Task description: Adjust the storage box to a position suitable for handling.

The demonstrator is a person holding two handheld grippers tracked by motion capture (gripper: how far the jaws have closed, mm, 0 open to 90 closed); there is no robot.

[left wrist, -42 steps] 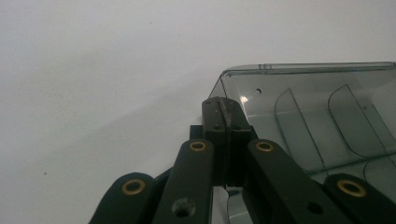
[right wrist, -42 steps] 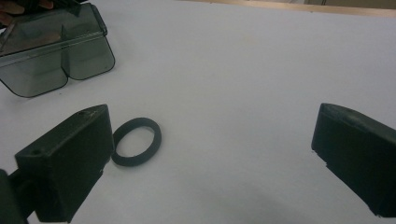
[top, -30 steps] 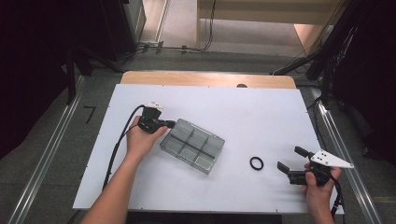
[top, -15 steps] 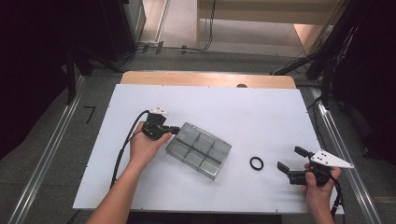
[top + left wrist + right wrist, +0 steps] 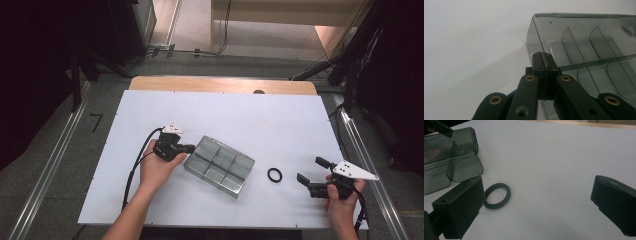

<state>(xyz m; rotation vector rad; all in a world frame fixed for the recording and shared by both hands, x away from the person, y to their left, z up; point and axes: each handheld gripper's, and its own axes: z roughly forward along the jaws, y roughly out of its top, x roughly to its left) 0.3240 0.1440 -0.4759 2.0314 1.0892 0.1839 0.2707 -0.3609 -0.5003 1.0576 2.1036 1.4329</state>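
The left gripper (image 5: 186,148), jaws pressed together, is touching the left end of the clear divided box (image 5: 220,166) lying mid-table (image 5: 280,115). The right gripper (image 5: 310,173), jaws spread, is resting near the table's right edge, beside the black ring (image 5: 274,175).

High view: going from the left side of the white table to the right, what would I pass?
Left gripper, shut, held in the person's left hand → clear compartment box → black ring → right gripper, its fingers apart, held in the right hand.
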